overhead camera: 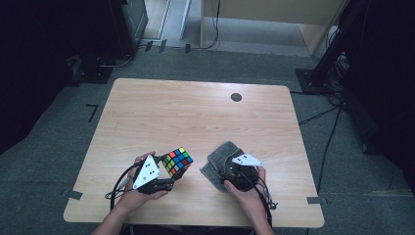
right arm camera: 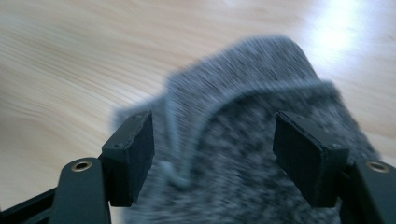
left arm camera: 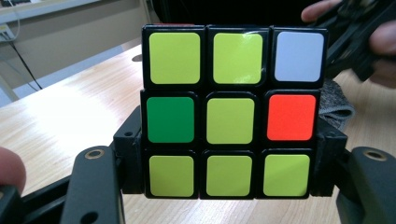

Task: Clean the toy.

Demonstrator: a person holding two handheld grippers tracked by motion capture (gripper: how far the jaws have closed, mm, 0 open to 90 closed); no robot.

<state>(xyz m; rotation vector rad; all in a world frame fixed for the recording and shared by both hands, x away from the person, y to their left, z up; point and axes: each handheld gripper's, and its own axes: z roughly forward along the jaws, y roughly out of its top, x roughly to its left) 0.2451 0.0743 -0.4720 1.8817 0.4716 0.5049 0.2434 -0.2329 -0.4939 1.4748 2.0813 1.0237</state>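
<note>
At the near edge of the worktop (overhead camera: 147, 105), two forearms come in from below, each hand carrying a gripper. The left gripper (overhead camera: 164, 171) sits in the left hand (overhead camera: 134, 193), its grey three-cornered plate facing up, and its jaws pinch a colour cube (overhead camera: 177, 161) from two opposite sides. In the left gripper view the cube (left arm camera: 232, 112) stands upright between the black pads, which press on its lower row at either flank; the face toward the camera is mostly yellow-green, with one green square, one orange-red square and one pale square in the top corner. The cube is held clear of the wood, just left of the worktop's middle and near its front edge.

Just right of it, the right gripper (overhead camera: 230, 169) points down over a grey cloth (overhead camera: 220, 159) that lies rumpled on the worktop, near the cube but apart from it. In the right gripper view the jaws stand spread, with the cloth (right arm camera: 243, 154) lying between and beneath them; the picture is blurred, so whether the pads brush the fabric is hard to say, but they do not squeeze it. A raised seam runs across the cloth's upper fold.

Farther off, a small dark round disc (overhead camera: 236, 97) sits near the worktop's far edge. Beyond that lie grey carpet and trailing cables.
</note>
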